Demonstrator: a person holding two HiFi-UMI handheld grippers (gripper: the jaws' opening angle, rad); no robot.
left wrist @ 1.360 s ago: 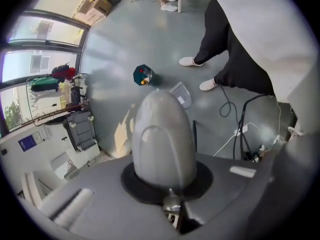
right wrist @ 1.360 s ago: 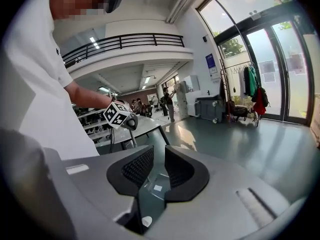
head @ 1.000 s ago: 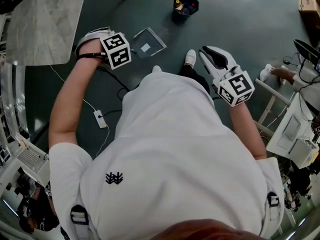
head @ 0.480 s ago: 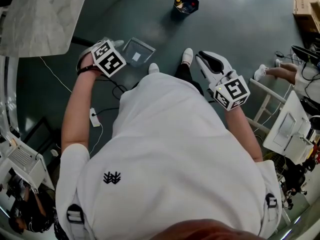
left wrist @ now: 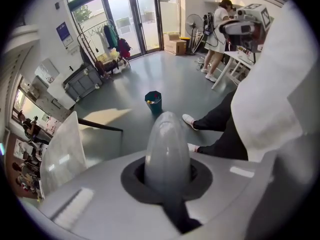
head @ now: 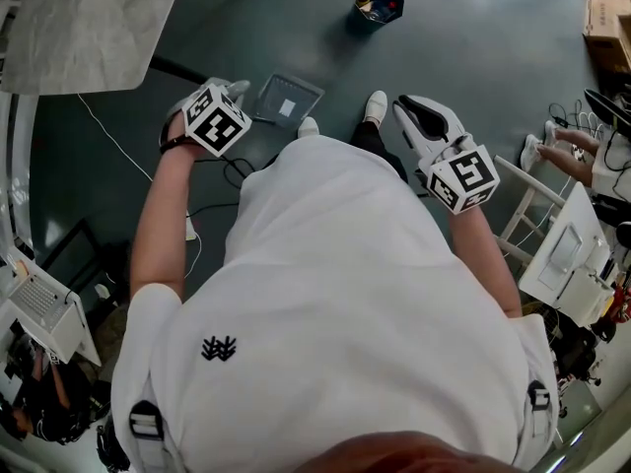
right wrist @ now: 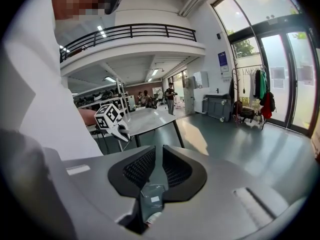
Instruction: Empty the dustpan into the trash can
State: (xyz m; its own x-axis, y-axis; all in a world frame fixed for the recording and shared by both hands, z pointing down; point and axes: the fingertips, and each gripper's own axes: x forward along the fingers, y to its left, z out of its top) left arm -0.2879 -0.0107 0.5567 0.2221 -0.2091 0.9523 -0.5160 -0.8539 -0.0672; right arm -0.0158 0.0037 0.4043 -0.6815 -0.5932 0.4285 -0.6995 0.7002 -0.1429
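Dustpan (head: 286,97) flat on floor (head: 473,28), just ahead of left gripper (head: 237,89), which is clenched and empty. Right gripper (head: 409,108) farther off, slightly parted, empty. Trash can (head: 380,1) well beyond dustpan.

Marble-topped table (head: 89,23) on dark floor (head: 473,28), white cable (head: 113,134) trailing just beside the table, cardboard box (head: 603,13) well apart from it, clothes rack (right wrist: 260,96) far beyond it by glass doors (right wrist: 295,79)

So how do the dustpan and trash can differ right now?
The dustpan is pale, flat and squarish, lying near the person's shoes; the trash can is dark, upright and farther off. The trash can holds colourful bits; the dustpan shows only a white patch. Both sit on the floor.
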